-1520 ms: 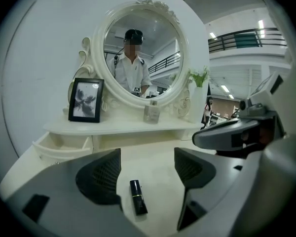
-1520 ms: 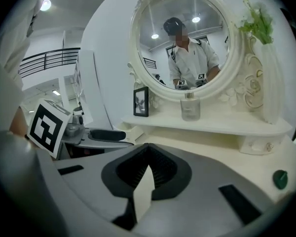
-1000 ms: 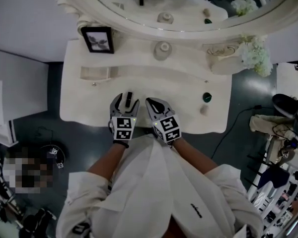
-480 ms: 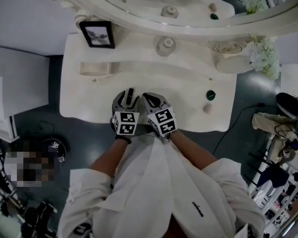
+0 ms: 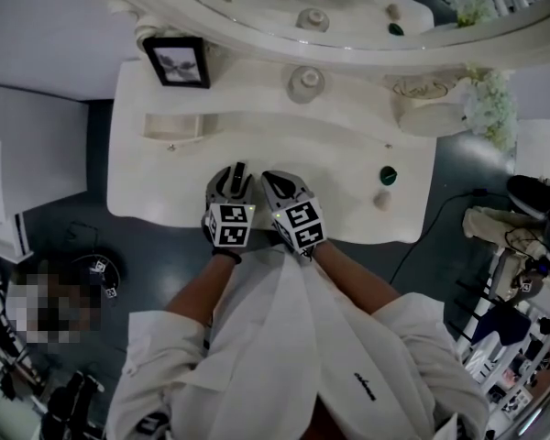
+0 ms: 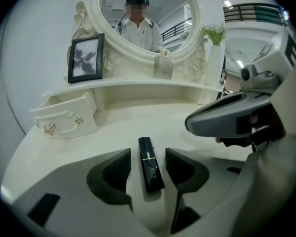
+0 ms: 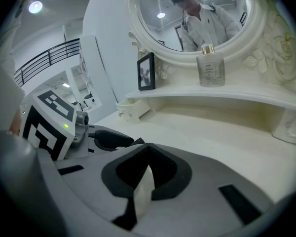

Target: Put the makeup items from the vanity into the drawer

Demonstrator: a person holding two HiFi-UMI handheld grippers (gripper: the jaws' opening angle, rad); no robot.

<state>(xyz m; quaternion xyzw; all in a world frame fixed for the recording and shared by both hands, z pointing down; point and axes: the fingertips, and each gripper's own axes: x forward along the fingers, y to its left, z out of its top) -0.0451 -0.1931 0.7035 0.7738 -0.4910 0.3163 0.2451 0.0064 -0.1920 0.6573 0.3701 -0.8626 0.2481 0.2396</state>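
Note:
A black lipstick tube lies on the white vanity top near its front edge. My left gripper straddles it; its jaws have just been closing, with a thin gap still showing on each side of the tube. In the head view the lipstick pokes out beyond the left gripper. Just right of it my right gripper rests low over the table, shut and empty, its tips meeting. The small open drawer stands at the back left.
A dark green item and a beige one lie at the right of the vanity. On the rear shelf stand a picture frame, a perfume bottle and a vase of flowers. The oval mirror rises behind.
The left jaws have narrowed around the lipstick. Both grippers have sunk slightly toward the tabletop and otherwise stay side by side at the front edge.

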